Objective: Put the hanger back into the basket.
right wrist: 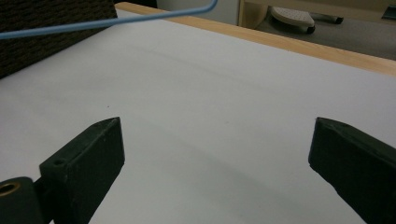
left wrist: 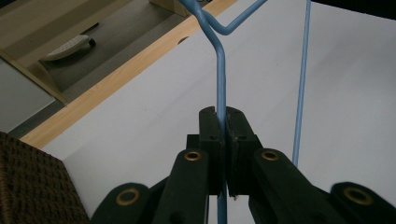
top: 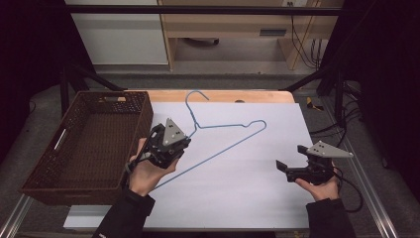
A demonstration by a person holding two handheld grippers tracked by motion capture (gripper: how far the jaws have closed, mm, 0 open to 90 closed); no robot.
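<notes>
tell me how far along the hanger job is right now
Done: the left gripper is shut on the blue wire hanger, clamped on one side of its wire. In hand: that gripper holds the hanger beside the brown woven basket. The right gripper is open with nothing between its jaws, over the white table. Left: the hanger is not yet in the basket, probably its destination.

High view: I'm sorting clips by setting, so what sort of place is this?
Probably a lab recording bench: a white-topped table inside a black frame, cables on the floor behind, and a staged blue wire hanger beside a wicker basket.
</notes>
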